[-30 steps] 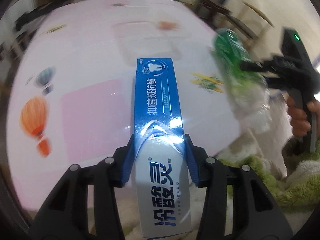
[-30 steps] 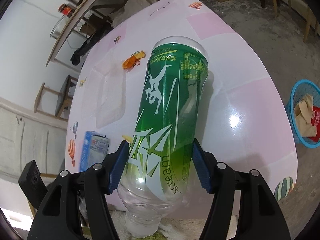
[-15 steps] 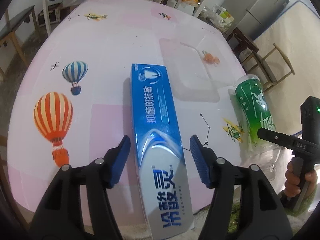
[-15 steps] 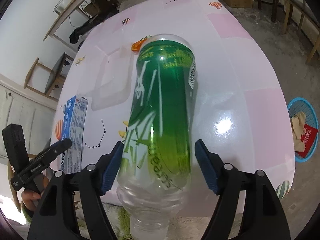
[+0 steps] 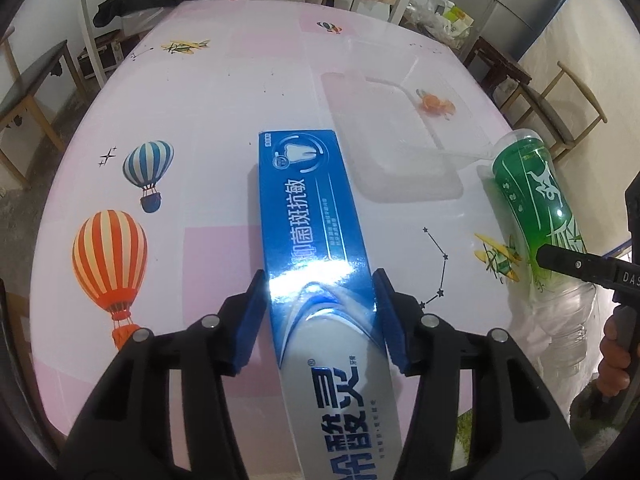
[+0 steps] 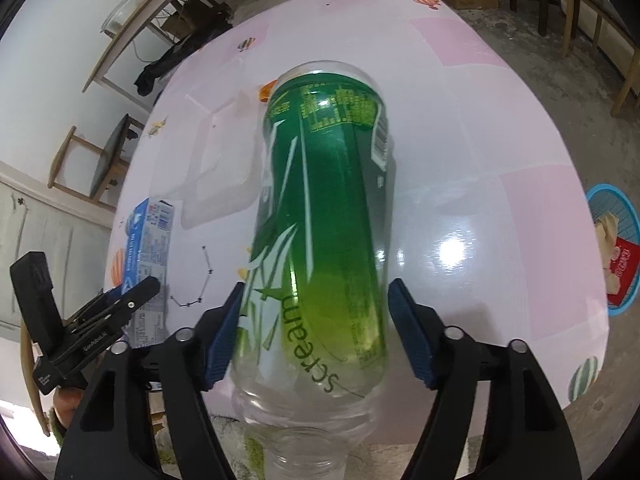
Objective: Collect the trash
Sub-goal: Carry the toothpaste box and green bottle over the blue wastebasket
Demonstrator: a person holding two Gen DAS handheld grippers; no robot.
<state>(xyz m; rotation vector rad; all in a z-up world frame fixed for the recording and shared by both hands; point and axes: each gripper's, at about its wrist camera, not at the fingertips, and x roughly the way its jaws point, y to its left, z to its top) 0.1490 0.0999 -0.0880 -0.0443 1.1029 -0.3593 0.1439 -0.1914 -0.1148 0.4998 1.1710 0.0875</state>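
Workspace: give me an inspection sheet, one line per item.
Surface: pink table with balloon and airplane prints.
Job's things: toothpaste box and green bottle lying at the near edge.
Clutter: clear plastic tray, small orange scrap.
Grippers: left gripper straddles the box, narrow gaps both sides; right gripper straddles the bottle, gap on its right side.
Cables: nothing seen.
Surroundings: blue basket of trash on the floor, chairs, shelves.

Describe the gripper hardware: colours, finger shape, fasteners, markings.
Both grippers, left gripper and right gripper, are matte black plastic with cut-out finger arms, blue pads and silver screws. Small white lettering marks their sides. A bare hand holds one grip.
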